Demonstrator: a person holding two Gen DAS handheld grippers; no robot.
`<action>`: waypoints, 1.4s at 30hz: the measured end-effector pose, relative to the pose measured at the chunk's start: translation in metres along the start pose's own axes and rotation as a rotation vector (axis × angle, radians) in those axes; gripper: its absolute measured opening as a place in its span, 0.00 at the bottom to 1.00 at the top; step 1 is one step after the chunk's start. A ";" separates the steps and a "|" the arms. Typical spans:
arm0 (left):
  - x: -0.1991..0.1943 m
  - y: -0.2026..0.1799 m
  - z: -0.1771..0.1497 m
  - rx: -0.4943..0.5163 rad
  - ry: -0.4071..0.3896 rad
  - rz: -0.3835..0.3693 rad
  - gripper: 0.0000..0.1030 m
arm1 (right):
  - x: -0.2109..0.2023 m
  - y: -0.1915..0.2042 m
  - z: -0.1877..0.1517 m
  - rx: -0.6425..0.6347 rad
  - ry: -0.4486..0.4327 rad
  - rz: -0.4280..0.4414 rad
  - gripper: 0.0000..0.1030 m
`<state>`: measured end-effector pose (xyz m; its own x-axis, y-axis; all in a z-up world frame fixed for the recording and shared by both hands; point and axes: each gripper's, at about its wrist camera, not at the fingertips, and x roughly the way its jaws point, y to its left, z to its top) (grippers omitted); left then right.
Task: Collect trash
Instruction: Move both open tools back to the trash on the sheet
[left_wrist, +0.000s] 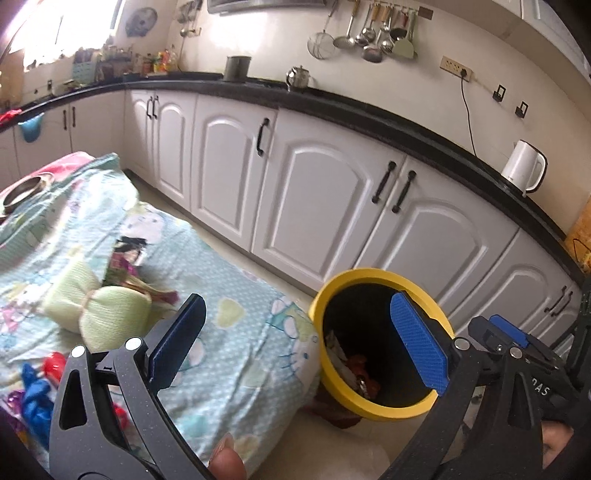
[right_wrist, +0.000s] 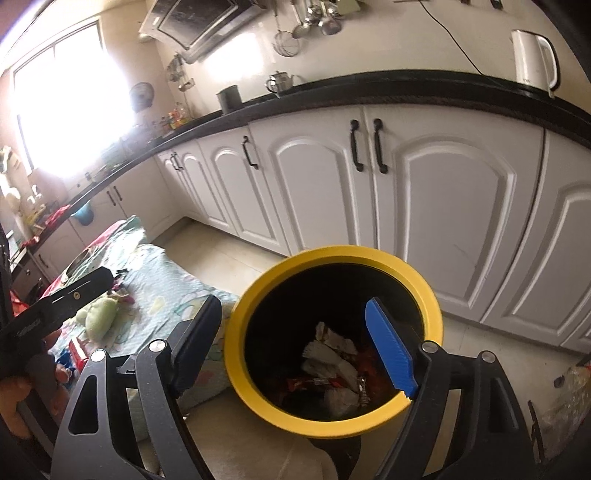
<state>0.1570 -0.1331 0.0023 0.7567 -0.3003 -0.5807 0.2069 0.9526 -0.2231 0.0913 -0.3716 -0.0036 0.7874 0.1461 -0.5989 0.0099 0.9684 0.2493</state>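
Two grippers, both jaws spread wide, nothing between the pads. Right gripper (right_wrist: 295, 343) hangs over the yellow-rimmed bin (right_wrist: 236, 354), which stands on the floor just beside the end corner of the cloth-covered mattress (right_wrist: 162, 288). Only the right wrist view looks straight down the bin: crumpled white paper (right_wrist: 325, 354) and red wrappers (right_wrist: 306, 382) lying at the bottom. Left gripper (left_wrist: 295, 343) sits above the gap between mattress edge and bin (left_wrist: 373, 275); from there the bin's contents are mostly hidden behind the blue pad. Only the left view shows the rest on the mattress (left_wrist: 229, 354): green cloth bundle (left_wrist: 96, 306) mid-mattress, blue and red scraps (left_wrist: 37, 391) at the near edge, metal bowl (left_wrist: 26, 192) at the far end.
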 end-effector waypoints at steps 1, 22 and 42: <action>-0.003 0.002 0.000 0.001 -0.008 0.006 0.89 | -0.001 0.003 0.000 -0.008 -0.003 0.004 0.75; -0.056 0.061 0.004 -0.035 -0.117 0.130 0.89 | -0.003 0.077 0.006 -0.159 -0.017 0.138 0.75; -0.094 0.133 -0.005 -0.127 -0.146 0.248 0.89 | 0.015 0.170 -0.016 -0.334 0.044 0.295 0.76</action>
<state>0.1103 0.0212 0.0230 0.8574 -0.0407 -0.5130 -0.0673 0.9794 -0.1902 0.0952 -0.2014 0.0177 0.6993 0.4275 -0.5729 -0.4164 0.8951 0.1595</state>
